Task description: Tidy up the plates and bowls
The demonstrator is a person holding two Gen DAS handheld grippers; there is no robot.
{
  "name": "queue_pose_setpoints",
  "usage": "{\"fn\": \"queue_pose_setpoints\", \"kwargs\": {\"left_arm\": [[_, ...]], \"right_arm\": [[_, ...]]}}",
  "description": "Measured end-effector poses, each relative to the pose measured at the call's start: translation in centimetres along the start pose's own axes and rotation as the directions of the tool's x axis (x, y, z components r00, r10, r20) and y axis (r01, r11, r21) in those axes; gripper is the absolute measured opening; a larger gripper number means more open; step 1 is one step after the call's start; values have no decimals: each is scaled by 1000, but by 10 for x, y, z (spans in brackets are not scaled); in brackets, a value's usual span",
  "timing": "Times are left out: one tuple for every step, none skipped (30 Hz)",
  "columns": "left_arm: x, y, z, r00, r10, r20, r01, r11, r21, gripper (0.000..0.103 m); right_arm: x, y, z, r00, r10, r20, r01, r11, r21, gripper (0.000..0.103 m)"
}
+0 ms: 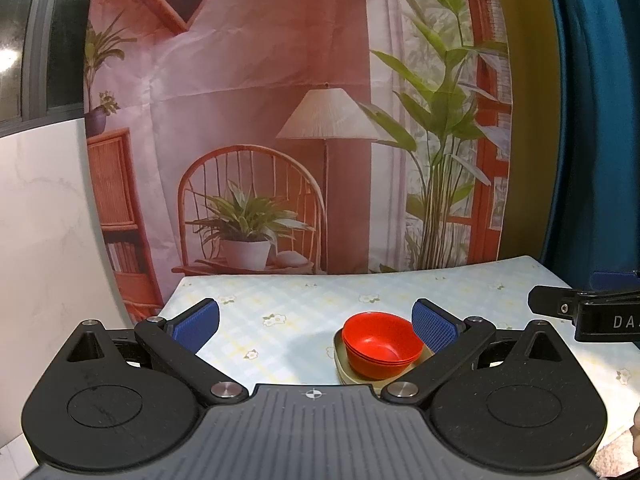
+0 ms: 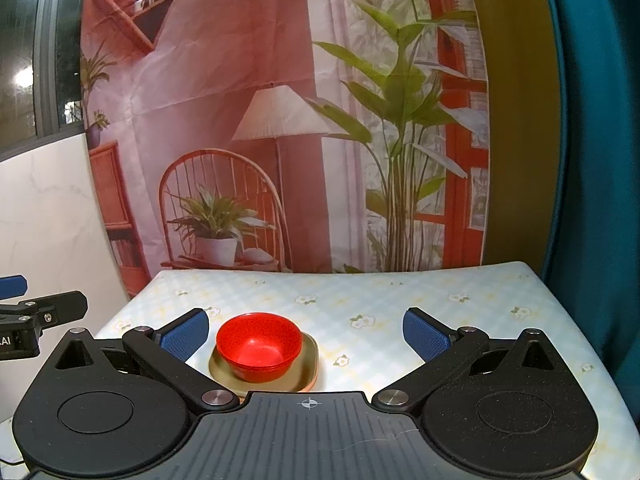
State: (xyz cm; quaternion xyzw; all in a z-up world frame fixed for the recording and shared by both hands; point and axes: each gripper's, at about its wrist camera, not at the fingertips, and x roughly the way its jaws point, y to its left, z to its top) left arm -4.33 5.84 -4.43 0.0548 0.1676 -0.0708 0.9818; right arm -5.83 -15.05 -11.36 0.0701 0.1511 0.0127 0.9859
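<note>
Red bowls (image 1: 382,342) sit nested on stacked plates (image 1: 360,378), just inside the right finger of the spread, empty left gripper (image 1: 316,326); right gripper (image 2: 306,336) likewise spread, stack by its left finger; sorting looks finished

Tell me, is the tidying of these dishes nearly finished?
It looks close to done. The red bowls sit nested together on the stacked olive plates on the flowered tablecloth. Nothing is in hand: the left gripper and right gripper both have jaws wide open and empty. No other loose dishes are visible.
</note>
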Motion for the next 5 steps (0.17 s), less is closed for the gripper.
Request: {"fn": "queue_pose_setpoints", "kwargs": {"left_arm": [[0,0,0,1000,0,3,0,1000,2,103],[0,-1,-1,1000,-1,4,1,1000,3,103],[0,-1,-1,1000,-2,3,2,1000,4,103],[0,-2,-1,1000,-3,0,3,1000,3,103],[1,-2,-1,1000,-6,-3,6,1000,2,103]], "right_arm": [[0,0,-1,1000,1,-1,-1,1000,1,103],[1,0,-2,1000,1,-3,-1,1000,3,103],[1,0,-2,1000,2,-6,-2,1000,4,103],[2,-1,-3,1000,2,-8,-2,1000,4,103],[2,0,-4,1000,2,-10,-2,1000,3,103]]}}
